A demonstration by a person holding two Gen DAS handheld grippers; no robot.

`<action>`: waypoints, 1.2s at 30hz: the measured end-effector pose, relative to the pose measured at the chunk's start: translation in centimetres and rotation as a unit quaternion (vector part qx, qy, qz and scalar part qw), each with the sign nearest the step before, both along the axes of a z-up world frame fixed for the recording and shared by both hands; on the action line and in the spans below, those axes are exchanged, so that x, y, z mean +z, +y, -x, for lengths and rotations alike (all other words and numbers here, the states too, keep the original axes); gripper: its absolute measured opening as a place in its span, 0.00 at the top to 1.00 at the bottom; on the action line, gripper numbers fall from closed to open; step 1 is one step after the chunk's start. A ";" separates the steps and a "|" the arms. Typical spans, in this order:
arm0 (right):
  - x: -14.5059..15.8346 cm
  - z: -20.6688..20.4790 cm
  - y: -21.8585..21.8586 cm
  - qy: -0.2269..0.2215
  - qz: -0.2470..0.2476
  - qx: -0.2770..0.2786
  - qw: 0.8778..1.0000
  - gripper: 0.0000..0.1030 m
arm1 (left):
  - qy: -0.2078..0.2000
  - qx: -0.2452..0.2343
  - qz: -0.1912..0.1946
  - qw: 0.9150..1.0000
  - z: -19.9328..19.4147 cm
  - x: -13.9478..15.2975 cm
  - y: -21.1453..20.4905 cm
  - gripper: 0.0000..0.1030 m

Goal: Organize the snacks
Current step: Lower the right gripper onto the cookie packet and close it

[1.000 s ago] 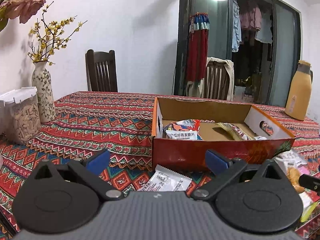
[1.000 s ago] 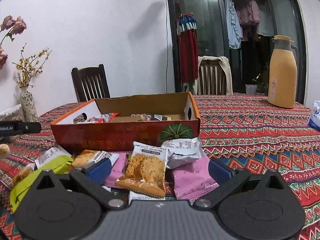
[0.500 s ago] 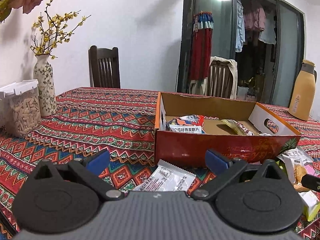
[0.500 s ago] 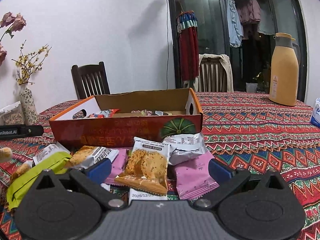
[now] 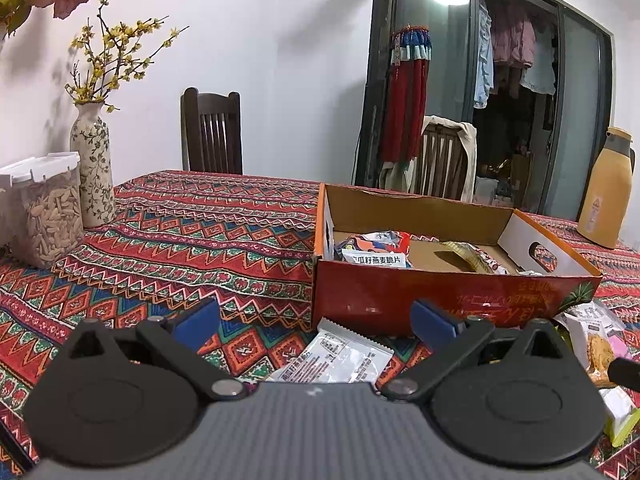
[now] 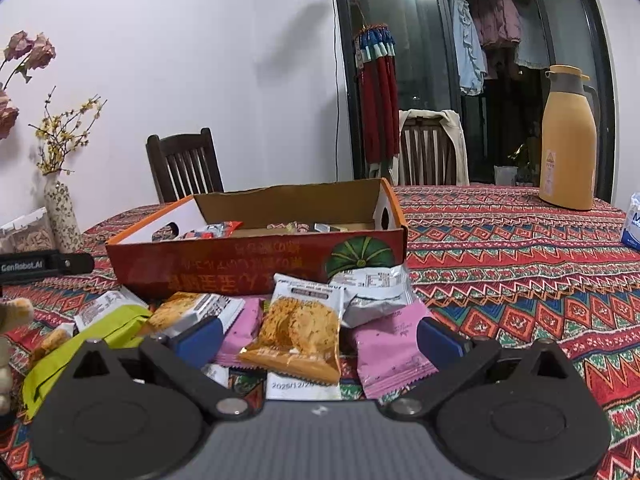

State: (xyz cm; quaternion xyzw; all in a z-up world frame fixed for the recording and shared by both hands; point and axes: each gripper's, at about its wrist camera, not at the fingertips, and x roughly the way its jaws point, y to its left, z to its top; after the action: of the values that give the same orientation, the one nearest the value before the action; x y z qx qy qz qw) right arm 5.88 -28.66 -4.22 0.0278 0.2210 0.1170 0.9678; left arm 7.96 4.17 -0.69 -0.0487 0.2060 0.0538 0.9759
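Observation:
A red cardboard box [image 5: 440, 292] [image 6: 256, 268] stands open on the patterned tablecloth with a few snack packets inside [image 5: 376, 254]. My left gripper [image 5: 316, 320] is open and empty, low over the table, with a white snack packet [image 5: 340, 360] lying between its fingers in front of the box. My right gripper [image 6: 320, 336] is open and empty over a pile of packets in front of the box: an orange biscuit packet [image 6: 300, 328], a pink packet [image 6: 392, 348], a silver packet [image 6: 372, 288] and a green one [image 6: 80, 344].
A flowered vase [image 5: 93, 172] and a clear jar of seeds [image 5: 44, 212] stand at the left. A yellow thermos [image 6: 568, 140] stands at the far right, a blue-white pack [image 6: 632, 220] at the right edge. Two wooden chairs stand behind the table.
Both grippers have sunk lower and come a little closer to the table; the packets and the box look larger. Both stay open and empty.

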 end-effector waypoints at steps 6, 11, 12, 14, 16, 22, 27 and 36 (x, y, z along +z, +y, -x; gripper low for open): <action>0.6 0.4 0.2 0.003 0.004 -0.006 1.000 0.03 | -0.004 -0.003 0.003 1.000 0.2 0.1 0.0 0.00; 1.1 -1.1 1.2 0.018 0.004 0.002 1.000 0.12 | -0.005 -0.002 0.007 1.000 0.3 0.1 0.1 0.00; 1.2 -1.7 1.4 0.024 0.005 0.000 1.000 0.12 | -0.005 -0.003 0.008 1.000 0.3 0.1 0.2 0.00; 1.0 -2.6 1.7 0.031 0.005 -0.005 1.000 0.12 | -0.007 -0.004 0.013 1.000 0.4 0.1 0.3 0.00; 0.8 -3.4 1.8 0.041 0.002 -0.011 0.999 0.13 | -0.006 -0.003 0.014 1.000 0.4 0.1 0.4 0.00; 0.0 -5.1 2.2 0.076 -0.008 -0.016 0.997 0.33 | -0.007 -0.004 0.016 1.000 0.4 0.0 0.4 0.00; -0.2 -4.8 1.9 0.081 -0.018 -0.014 0.996 0.56 | -0.007 -0.003 0.017 1.000 0.5 0.1 0.5 0.00; 0.8 -2.4 1.4 0.046 -0.028 -0.017 0.998 0.58 | -0.005 0.001 0.016 1.000 0.4 0.0 0.5 0.00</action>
State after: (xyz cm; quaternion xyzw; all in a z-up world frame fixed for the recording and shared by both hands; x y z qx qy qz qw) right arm 8.26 -27.27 -3.46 0.0641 0.2610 0.1056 0.9574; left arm 7.56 4.68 -0.71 -0.0645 0.2023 0.0518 0.9758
